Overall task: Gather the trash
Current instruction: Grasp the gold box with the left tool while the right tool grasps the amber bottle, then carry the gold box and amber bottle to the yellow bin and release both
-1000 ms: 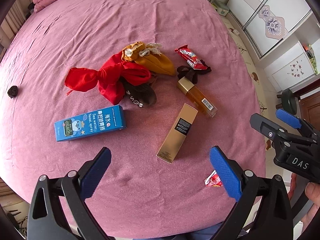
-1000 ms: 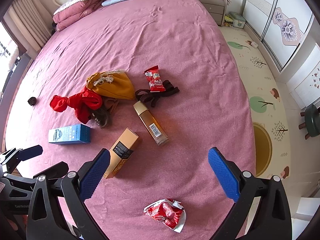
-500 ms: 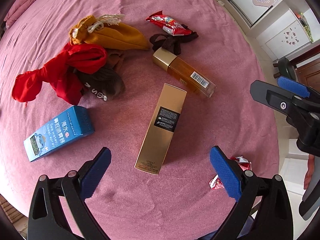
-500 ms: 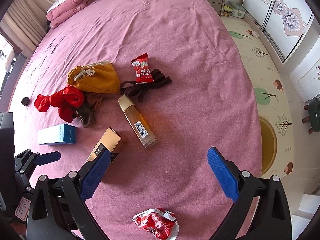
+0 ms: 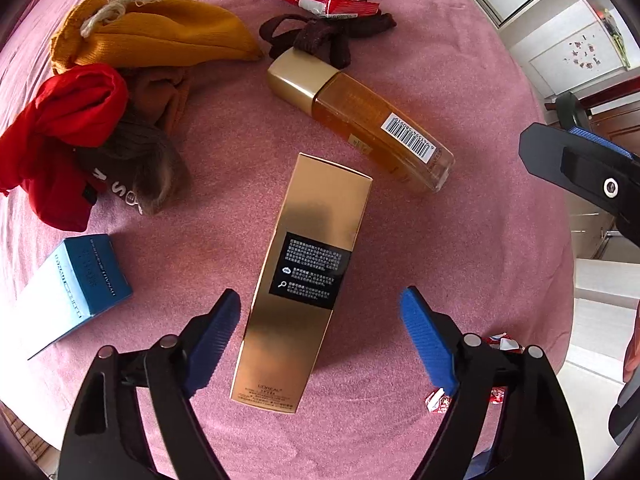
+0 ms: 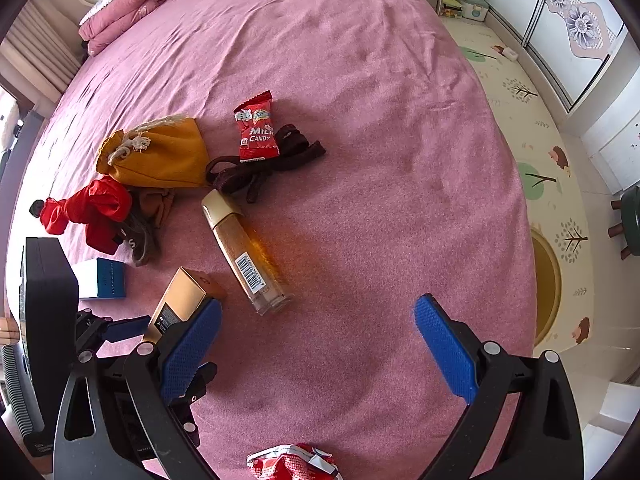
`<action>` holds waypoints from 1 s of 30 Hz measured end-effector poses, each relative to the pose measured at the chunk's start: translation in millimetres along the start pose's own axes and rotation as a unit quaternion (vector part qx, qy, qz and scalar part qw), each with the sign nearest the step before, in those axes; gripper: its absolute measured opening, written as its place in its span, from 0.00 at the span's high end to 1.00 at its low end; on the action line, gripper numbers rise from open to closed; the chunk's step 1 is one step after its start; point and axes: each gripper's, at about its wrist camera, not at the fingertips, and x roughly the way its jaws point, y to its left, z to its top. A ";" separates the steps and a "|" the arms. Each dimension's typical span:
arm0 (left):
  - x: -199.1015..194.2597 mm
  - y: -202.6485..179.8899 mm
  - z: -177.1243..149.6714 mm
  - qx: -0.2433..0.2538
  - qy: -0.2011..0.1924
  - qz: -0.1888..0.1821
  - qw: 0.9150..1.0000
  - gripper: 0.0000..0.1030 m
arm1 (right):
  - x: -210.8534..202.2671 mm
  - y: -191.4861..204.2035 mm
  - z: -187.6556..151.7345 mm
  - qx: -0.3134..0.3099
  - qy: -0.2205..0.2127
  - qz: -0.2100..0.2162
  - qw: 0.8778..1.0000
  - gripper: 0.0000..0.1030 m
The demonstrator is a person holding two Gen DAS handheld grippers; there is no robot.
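On a pink bedspread (image 6: 360, 80), the left gripper (image 5: 320, 320) points down, jaws closing around a gold box (image 5: 304, 272) without touching it. The right gripper (image 6: 316, 344) hangs spread wide, empty, above a crumpled red wrapper (image 6: 292, 462).

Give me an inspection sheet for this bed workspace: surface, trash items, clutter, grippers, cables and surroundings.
Surface: pink bedspread, lightly creased.
Job's things: gold box lying flat; blue box; amber bottle on its side; red candy wrapper; crumpled red wrapper at the near edge.
Clutter: mustard pouch, red cloth, brown strap, grey sock.
Grippers: left gripper closing with the gold box between its jaws, pads not yet touching; right gripper open over bare bedspread.
Cables: nothing seen.
Surroundings: folded bedding at the headboard, play mat, wardrobe doors.
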 end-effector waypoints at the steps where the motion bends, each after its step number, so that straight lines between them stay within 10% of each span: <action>1: 3.2 0.1 0.9 -0.002 0.003 -0.001 1.000 0.27 | 1.1 -0.5 0.7 -0.001 0.001 0.000 1.000 0.10; 5: 18.0 4.4 4.0 -0.016 0.032 -0.015 0.999 0.62 | 5.8 0.5 2.8 -0.007 0.007 0.001 1.000 0.10; 25: 7.0 54.6 -3.7 -0.140 0.000 -0.053 0.989 0.64 | 61.2 62.4 33.7 -0.141 0.053 0.012 0.989 0.22; 30: 9.1 61.4 -6.6 -0.161 -0.004 -0.066 0.985 0.64 | 85.4 73.5 38.3 -0.152 0.074 0.005 0.986 0.41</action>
